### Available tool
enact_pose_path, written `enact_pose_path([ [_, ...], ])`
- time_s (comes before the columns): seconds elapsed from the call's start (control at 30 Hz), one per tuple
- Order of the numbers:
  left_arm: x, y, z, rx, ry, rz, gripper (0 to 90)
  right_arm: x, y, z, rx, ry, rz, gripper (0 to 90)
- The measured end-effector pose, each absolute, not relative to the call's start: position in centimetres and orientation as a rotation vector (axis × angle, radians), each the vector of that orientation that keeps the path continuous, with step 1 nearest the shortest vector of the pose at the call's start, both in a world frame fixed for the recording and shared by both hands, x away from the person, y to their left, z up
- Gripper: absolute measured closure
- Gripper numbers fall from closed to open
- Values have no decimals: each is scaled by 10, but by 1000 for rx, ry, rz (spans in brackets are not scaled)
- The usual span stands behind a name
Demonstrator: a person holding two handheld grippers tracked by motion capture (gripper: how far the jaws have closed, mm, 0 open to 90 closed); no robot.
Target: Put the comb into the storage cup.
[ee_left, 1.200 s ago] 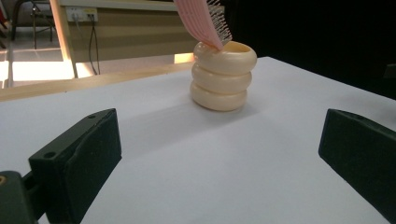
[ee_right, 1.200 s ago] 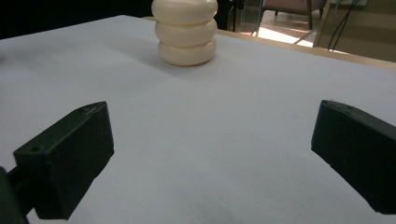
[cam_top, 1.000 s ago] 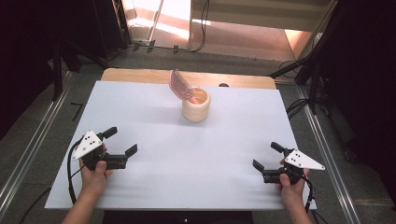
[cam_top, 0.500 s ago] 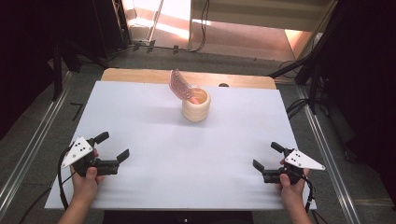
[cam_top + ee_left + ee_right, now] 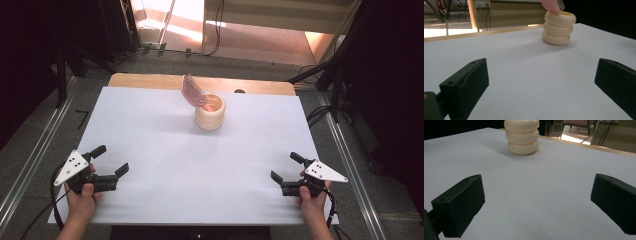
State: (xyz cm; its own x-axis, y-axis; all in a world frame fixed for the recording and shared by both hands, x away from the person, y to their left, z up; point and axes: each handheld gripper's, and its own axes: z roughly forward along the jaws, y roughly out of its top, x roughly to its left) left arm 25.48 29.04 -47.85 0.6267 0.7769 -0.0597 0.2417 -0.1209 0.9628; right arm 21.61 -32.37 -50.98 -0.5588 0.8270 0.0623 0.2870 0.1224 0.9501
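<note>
A cream ribbed holder [image 5: 210, 114] made of three stacked rings stands at the back middle of the white table [image 5: 200, 165]. A pink brush [image 5: 191, 91] leans out of it toward the back left. The same holder [image 5: 559, 28] rises ahead in the left gripper view with the brush's pink end [image 5: 551, 5] at its rim. It also stands far ahead as the holder [image 5: 523, 137] in the right gripper view. My left gripper [image 5: 110, 161] rests open near the front left corner. My right gripper [image 5: 286, 167] rests open near the front right. Both hold nothing.
A wooden strip [image 5: 150, 80] runs along the table's far edge. Metal rails [image 5: 30, 165] flank both sides, and cables [image 5: 320, 115] lie on the floor at the right. A wide stretch of white surface lies between the grippers and the holder.
My left gripper has drawn back toward the front left corner of the table. The right gripper and the holder have stayed put.
</note>
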Motion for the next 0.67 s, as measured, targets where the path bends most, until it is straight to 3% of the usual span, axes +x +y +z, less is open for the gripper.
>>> enact_pose_path([
  [0.67, 253, 302, -480, 1665, 873, 584, 0, 218, -324, -510, 1078, 1925, 1451, 0],
])
